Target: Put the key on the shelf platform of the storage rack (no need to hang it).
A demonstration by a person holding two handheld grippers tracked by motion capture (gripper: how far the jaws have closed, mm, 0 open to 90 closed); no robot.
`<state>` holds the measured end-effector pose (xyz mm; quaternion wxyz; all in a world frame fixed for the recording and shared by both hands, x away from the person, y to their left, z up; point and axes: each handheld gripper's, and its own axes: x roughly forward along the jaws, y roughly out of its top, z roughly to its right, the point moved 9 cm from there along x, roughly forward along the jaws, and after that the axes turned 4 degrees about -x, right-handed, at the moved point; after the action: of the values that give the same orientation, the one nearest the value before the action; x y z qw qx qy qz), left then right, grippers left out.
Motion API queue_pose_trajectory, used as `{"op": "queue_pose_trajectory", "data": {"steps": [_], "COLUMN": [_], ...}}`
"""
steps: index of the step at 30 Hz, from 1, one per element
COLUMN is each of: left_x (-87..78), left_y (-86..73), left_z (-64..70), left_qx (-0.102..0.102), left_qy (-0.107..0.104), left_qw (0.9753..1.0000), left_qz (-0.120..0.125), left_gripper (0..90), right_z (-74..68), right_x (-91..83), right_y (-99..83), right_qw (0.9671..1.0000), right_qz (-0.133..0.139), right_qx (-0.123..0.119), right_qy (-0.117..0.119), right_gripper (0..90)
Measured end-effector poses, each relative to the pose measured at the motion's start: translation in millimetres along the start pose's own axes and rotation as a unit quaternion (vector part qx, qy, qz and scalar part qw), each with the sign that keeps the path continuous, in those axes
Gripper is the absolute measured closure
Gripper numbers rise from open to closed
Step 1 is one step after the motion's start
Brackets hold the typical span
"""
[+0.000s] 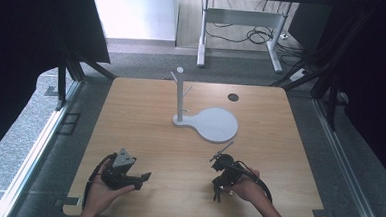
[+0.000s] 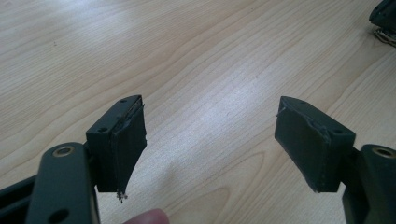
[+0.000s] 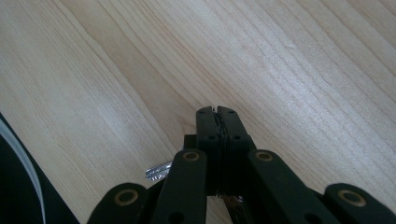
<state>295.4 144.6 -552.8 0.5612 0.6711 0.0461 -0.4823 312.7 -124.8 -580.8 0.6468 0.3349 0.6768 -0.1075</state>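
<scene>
Two tools on the desk (image 1: 146, 111), one white stand (image 1: 206, 120) with a peg post in the upper middle, well apart from both. The left tool (image 2: 210, 140), lower left in the high view, has its jaws spread wide over bare wood. The right tool (image 3: 217, 112), lower right, is pinched closed with a small metal piece (image 3: 159, 171) poking out beside it, seen up close from its own camera; no readable writing anywhere.

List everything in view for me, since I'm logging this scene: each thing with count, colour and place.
table: one, light wood, centre of the high view.
stand: one, white, upright post with short pegs on a round flat base, middle of the table.
round mark: one, dark, on the tabletop right of the stand; what it is, I cannot tell.
desk frame: one, white, on the floor beyond the table, cables beneath it.
left gripper: one, black, near left edge, jaws wide apart, nothing between them.
right gripper: one, black, near right edge, jaws together.
hands: two, holding the grippers.
</scene>
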Motion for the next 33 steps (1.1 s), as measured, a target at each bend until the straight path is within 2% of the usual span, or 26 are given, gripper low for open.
{"op": "queue_pose_trajectory", "data": {"steps": [11, 17, 21, 23, 26, 33], "left_x": [0.6, 0.0, 0.0, -0.2, 0.0, -0.3], "left_y": [-0.1, 0.3, 0.3, 0.3, 0.2, 0.1], "left_z": [0.0, -0.5, -0.3, -0.4, -0.3, -1.2], "left_qx": [0.0, 0.002, 0.0, 0.001, -0.001, -0.001], "left_qy": [-0.001, 0.0, 0.0, 0.0, 0.0, 0.0], "left_qw": [1.0, 1.0, 1.0, 1.0, 1.0, 1.0], "left_qz": [-0.001, 0.0, 0.0, -0.001, -0.001, -0.001], "left_gripper": [25.1, 25.1, 25.1, 25.1, 25.1, 25.1], "right_z": [-1.9, -4.4, -2.7, -2.5, -2.5, 6.4], "right_x": [-10.9, -27.5, -38.0, -49.0, -55.3, -71.4], "right_y": [-0.6, 3.1, 5.9, 8.7, 10.8, 16.5], "right_qw": [0.9999, 0.9998, 0.9996, 0.9992, 0.9989, 0.9986], "right_qz": [-0.002, 0.002, 0.007, 0.014, 0.018, 0.036], "right_qx": [-0.012, -0.019, -0.024, -0.028, -0.032, -0.025], "right_qy": [-0.002, -0.005, -0.014, -0.026, -0.028, -0.03], "right_gripper": [89.2, 89.3, 89.3, 89.3, 89.3, 89.3]}}
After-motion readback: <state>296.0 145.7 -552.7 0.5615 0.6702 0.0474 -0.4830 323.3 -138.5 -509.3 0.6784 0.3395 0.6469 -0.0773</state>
